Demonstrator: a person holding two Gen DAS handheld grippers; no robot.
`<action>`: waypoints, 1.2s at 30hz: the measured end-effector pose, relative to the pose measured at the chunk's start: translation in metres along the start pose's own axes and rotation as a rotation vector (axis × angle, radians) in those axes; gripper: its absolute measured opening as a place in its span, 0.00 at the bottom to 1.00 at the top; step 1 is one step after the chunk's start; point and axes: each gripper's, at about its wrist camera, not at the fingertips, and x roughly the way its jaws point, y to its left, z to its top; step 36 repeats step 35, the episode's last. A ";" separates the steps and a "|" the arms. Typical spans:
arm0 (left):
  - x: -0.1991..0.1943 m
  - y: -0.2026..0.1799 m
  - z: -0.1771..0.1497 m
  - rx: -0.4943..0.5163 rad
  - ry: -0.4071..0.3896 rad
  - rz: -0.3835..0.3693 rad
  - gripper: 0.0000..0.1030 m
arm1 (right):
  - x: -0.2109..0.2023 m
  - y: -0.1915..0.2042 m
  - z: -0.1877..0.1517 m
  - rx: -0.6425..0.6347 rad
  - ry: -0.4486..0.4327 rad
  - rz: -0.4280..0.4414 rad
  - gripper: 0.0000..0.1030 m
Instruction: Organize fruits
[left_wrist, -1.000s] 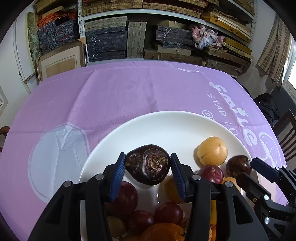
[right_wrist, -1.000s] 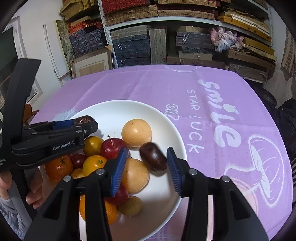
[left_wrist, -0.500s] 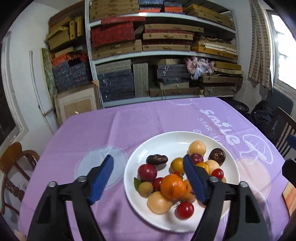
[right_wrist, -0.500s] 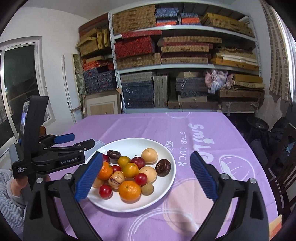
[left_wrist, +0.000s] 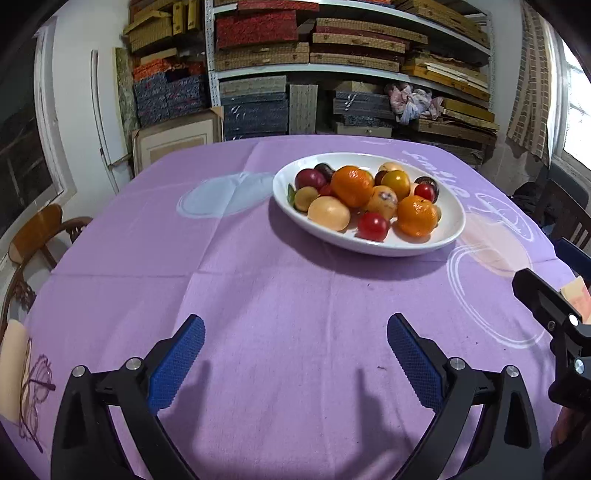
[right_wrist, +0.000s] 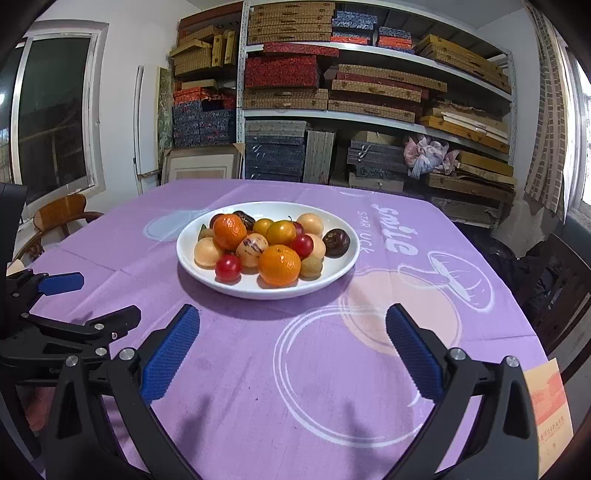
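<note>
While the white plate (right_wrist: 347, 258) of mixed fruits (right_wrist: 269, 243) is sitting well ahead, left tongs (left_wrist: 295, 354) and right tongs (right_wrist: 291, 339) are hovering released, empty, above the purple tabletop (right_wrist: 258, 369).

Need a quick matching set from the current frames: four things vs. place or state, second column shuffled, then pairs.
1. white plate
2. left gripper
3. dark brown fruit
4. printed card

A. at the plate's right edge, apart from the pile
B. open, holding nothing
C. heaped with fruit on the purple cloth
D. at the table's near right corner

Pairs: 1-C, 2-B, 3-A, 4-D
</note>
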 end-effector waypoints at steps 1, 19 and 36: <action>0.000 0.004 -0.002 -0.015 0.008 -0.002 0.97 | 0.003 0.001 -0.003 0.004 0.029 0.006 0.96; 0.005 -0.003 -0.005 -0.008 0.045 -0.040 0.97 | 0.019 -0.008 -0.011 0.091 0.122 0.017 0.96; 0.000 -0.014 -0.004 0.026 -0.001 -0.023 0.97 | 0.017 -0.014 -0.009 0.114 0.117 0.015 0.96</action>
